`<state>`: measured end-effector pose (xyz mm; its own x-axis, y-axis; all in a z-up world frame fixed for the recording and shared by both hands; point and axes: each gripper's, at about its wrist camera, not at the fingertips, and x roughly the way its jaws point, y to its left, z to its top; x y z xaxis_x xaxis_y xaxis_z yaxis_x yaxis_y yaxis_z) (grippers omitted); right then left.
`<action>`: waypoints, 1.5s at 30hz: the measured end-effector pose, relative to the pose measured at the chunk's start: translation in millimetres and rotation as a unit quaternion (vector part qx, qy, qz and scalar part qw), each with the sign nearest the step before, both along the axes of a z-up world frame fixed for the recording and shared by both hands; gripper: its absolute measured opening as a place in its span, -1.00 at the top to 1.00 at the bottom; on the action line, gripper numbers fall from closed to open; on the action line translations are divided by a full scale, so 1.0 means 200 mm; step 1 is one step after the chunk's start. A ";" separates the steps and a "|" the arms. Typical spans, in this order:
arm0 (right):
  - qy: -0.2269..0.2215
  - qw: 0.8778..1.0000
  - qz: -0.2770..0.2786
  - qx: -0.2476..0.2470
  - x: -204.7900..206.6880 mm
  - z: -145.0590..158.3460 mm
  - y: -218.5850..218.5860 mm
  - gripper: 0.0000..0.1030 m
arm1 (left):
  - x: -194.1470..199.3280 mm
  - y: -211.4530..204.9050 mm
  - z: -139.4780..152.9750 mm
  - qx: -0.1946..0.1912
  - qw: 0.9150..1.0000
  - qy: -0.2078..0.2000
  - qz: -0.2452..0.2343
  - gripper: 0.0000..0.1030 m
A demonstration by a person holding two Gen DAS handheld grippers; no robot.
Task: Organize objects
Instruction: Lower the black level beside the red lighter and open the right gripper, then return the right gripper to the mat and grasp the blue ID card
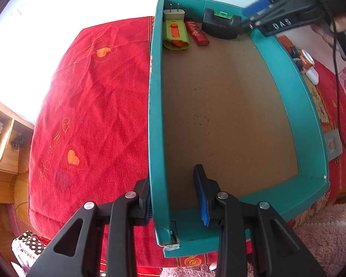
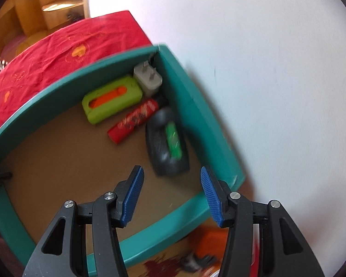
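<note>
We see the teal box [image 1: 288,97] on a red cloth [image 1: 85,106], our left gripper [image 1: 175,198] straddling its left wall, fingers seemingly not pinching it. Our right gripper [image 2: 170,196] hangs open above the black level [image 2: 166,143]. Charger [image 1: 173,13], green cutter [image 1: 175,35] and red lighter [image 1: 197,33] sit in the far-left corner.

At the bottom of the right wrist view, the objects outside the teal box [image 2: 196,204] are a motion-blurred smear of orange, red and dark grey [image 2: 196,257], beyond identifying. In the left wrist view, the left gripper's outer finger [image 1: 142,195] is partly hidden behind the box wall [image 1: 155,115]. At upper right, the right gripper [image 1: 253,15] is blurred and cut by the frame edge.
</note>
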<state>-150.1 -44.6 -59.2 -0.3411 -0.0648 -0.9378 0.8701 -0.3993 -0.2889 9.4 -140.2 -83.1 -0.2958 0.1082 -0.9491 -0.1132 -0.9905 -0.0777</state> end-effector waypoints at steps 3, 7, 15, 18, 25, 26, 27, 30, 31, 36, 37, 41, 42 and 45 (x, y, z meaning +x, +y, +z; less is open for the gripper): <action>-0.019 1.000 -0.012 0.006 -0.02 -0.04 0.03 -0.02 | 0.00 0.01 0.00 0.000 1.000 0.000 -0.001 0.43; -0.004 0.999 -0.035 0.015 -0.07 -0.07 0.02 0.38 | -0.01 0.01 0.01 0.001 1.000 0.000 -0.002 0.43; 0.002 0.999 -0.048 0.009 -0.17 -0.04 0.00 0.57 | 0.02 0.01 0.01 0.004 1.000 0.000 -0.001 0.43; 0.003 0.999 -0.049 0.007 -0.19 -0.02 0.00 0.57 | 0.02 0.01 0.01 0.005 1.000 0.000 -0.001 0.43; -0.012 0.997 -0.081 -0.013 -0.26 0.01 0.05 0.57 | 0.08 0.05 0.03 0.005 1.000 0.000 -0.003 0.43; -0.018 0.995 -0.093 -0.021 -0.27 0.03 0.07 0.57 | 0.08 0.05 0.03 0.005 1.000 0.000 -0.003 0.43; -0.022 0.994 -0.102 -0.026 -0.27 0.03 0.09 0.49 | 0.07 0.05 0.03 0.005 1.000 0.000 -0.003 0.43; -0.022 0.991 -0.122 -0.040 -0.27 0.07 0.14 0.31 | 0.07 0.05 0.03 0.006 1.000 0.000 -0.003 0.43; -0.024 0.990 -0.127 -0.051 -0.26 0.10 0.16 0.29 | 0.07 0.05 0.03 0.006 1.000 0.000 -0.003 0.43; -0.025 0.985 -0.140 -0.100 -0.19 0.23 0.28 0.25 | 0.05 0.04 0.02 0.008 1.000 0.000 -0.006 0.43; -0.027 0.983 -0.145 -0.111 -0.21 0.26 0.34 0.25 | 0.04 0.04 0.02 0.008 1.000 0.000 -0.006 0.43; -0.024 0.972 -0.173 -0.155 -0.03 0.40 0.42 0.25 | 0.05 0.05 0.02 0.009 1.000 0.000 -0.008 0.43; -0.021 0.970 -0.179 -0.162 0.13 0.42 0.47 0.25 | 0.05 0.05 0.02 0.010 1.000 -0.001 -0.008 0.43; -0.013 0.964 -0.195 -0.178 0.21 0.38 0.43 0.24 | 0.06 0.05 0.03 0.012 1.000 -0.003 -0.006 0.43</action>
<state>-107.6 41.9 17.2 -0.3822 -0.2560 -0.8879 0.6383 -0.7680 -0.0533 20.9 -129.8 -77.5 -0.2887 0.1343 -0.9479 -0.1245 -0.9870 -0.1019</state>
